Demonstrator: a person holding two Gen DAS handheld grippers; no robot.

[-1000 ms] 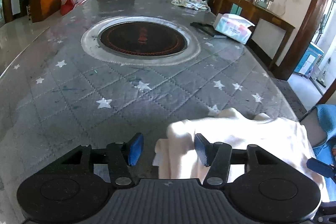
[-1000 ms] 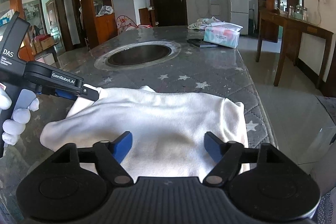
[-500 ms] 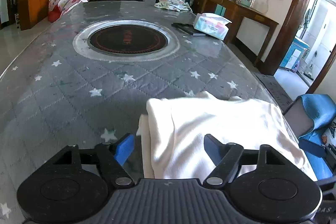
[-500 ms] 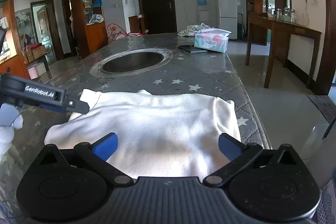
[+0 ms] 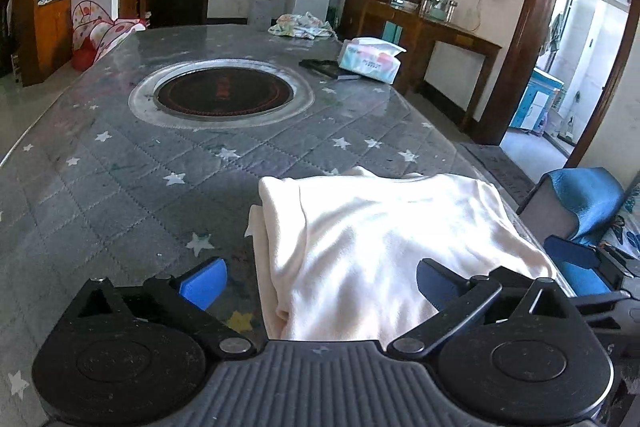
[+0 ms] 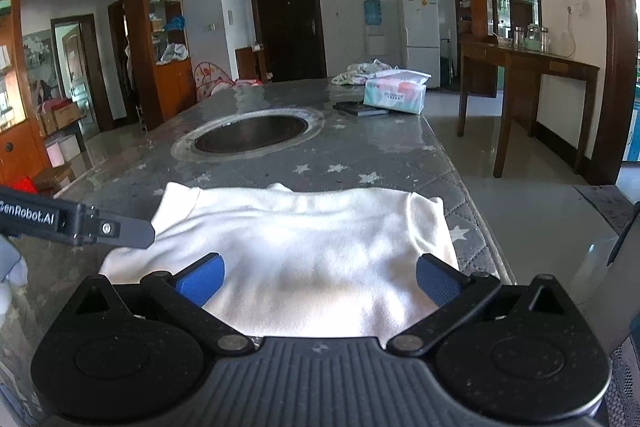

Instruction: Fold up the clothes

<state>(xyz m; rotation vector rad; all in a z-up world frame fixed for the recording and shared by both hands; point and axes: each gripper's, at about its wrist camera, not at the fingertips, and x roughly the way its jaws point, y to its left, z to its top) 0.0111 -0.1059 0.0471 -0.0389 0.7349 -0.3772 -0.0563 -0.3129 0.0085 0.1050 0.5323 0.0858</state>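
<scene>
A cream-white garment (image 5: 384,243) lies folded flat near the front right corner of the grey star-patterned table (image 5: 160,167). It also shows in the right wrist view (image 6: 304,251). My left gripper (image 5: 320,287) is open and empty, raised over the garment's left folded edge. My right gripper (image 6: 318,281) is open and empty, raised over the garment's near edge. The left gripper's body (image 6: 76,221) shows at the left of the right wrist view, beside the garment's left end.
A round inset cooktop (image 5: 222,93) sits mid-table. A tissue pack (image 5: 370,61), a dark flat object (image 5: 326,67) and a crumpled cloth (image 5: 302,25) lie at the far end. A blue chair (image 5: 580,203) stands right of the table. A wooden side table (image 6: 524,67) stands farther right.
Both grippers opened wider and pulled back from the garment. The left gripper let go of the garment's left edge, which now lies folded on the table.
</scene>
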